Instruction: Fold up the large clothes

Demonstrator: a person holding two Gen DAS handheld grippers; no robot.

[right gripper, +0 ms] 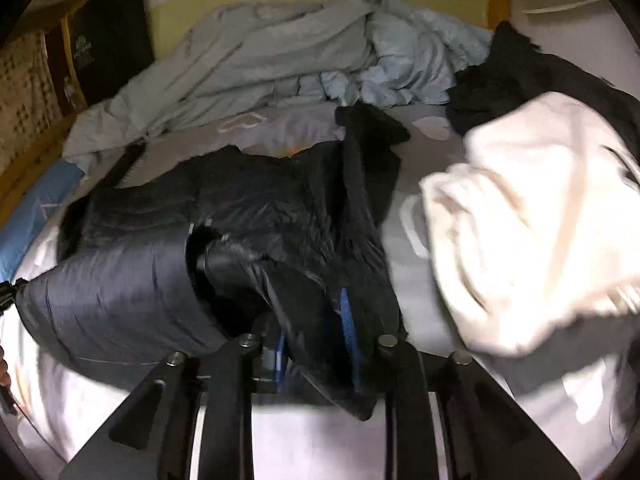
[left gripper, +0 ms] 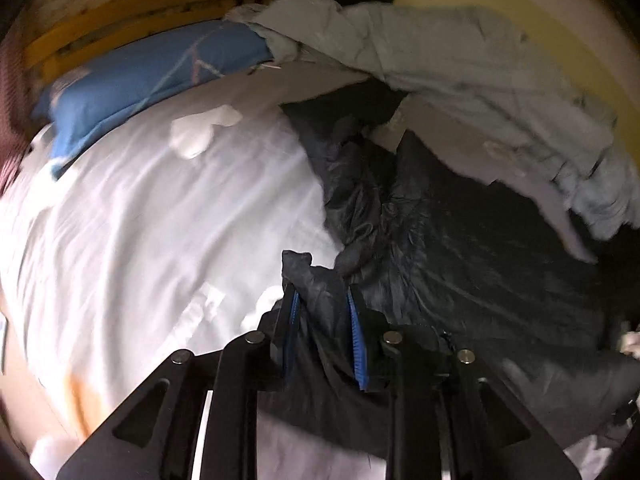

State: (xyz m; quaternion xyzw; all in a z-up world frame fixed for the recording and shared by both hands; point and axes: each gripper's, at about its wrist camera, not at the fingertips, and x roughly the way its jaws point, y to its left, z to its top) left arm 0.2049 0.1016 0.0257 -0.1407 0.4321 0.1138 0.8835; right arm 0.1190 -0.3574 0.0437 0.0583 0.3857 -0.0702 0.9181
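The left gripper [left gripper: 322,312] has its fingers squeezed on a fold of the black puffy jacket [left gripper: 460,240]. The right gripper [right gripper: 316,320] pinches the same jacket [right gripper: 260,208]. It lies on the white bed sheet [left gripper: 140,220], near a cream sweater [right gripper: 532,220].

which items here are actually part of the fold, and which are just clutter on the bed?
In the job:
- black puffer jacket
- left gripper, shut on jacket fabric
- right gripper, shut on jacket fabric

Lying about:
- cream garment
- pale blue bedding heap
- blue pillow
- white bedsheet
- dark garment
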